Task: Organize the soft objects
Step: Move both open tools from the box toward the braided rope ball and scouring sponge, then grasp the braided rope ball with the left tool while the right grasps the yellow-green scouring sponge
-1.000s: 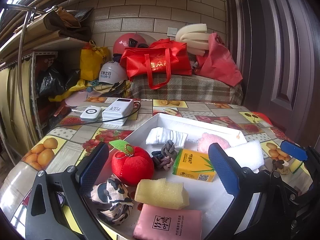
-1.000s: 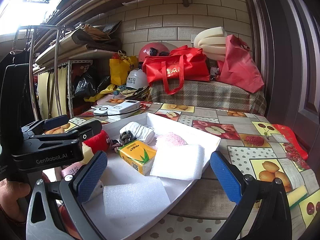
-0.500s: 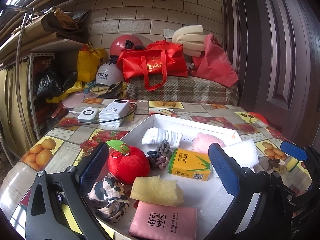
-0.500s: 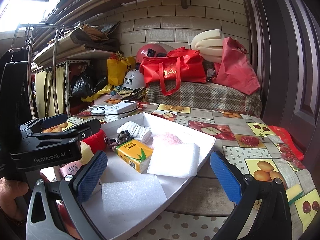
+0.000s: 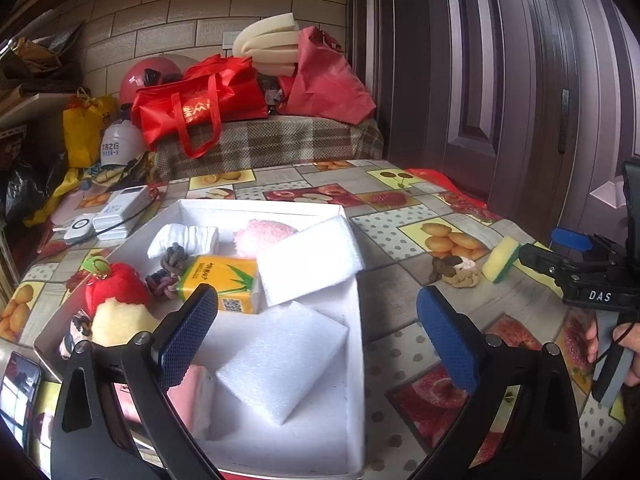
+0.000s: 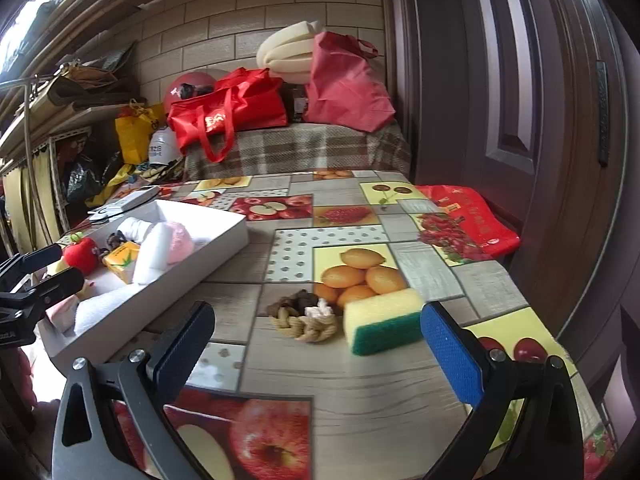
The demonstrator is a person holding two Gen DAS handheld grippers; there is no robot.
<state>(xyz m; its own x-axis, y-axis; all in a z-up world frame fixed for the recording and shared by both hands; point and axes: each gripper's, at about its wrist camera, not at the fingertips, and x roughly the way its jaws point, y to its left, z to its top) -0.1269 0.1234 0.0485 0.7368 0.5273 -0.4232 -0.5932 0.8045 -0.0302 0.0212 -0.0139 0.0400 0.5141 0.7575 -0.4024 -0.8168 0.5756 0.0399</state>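
Note:
A white box (image 5: 356, 320) on the table holds several soft things: white foam blocks (image 5: 280, 360), a yellow tissue pack (image 5: 220, 280), a red plush apple (image 5: 116, 284), a pink puff (image 5: 264, 234) and a rolled white cloth (image 5: 184, 238). My left gripper (image 5: 316, 336) is open and empty over the box's near right edge. My right gripper (image 6: 316, 344) is open and empty, just in front of a yellow-green sponge (image 6: 382, 320) and a braided rope knot (image 6: 304, 318) on the table. The box also shows at the left of the right wrist view (image 6: 160, 292).
The table has a fruit-print cover (image 6: 320, 380). A red bag (image 6: 468, 220) lies at its far right edge by a dark door (image 6: 520, 80). A power bank (image 5: 120, 210) lies left of the box. Red bags (image 5: 200, 100) sit on a plaid-covered bench behind.
Both grippers have swung to the right. The right gripper left the box and now faces the sponge and rope knot. The left gripper now looks over the box's right side.

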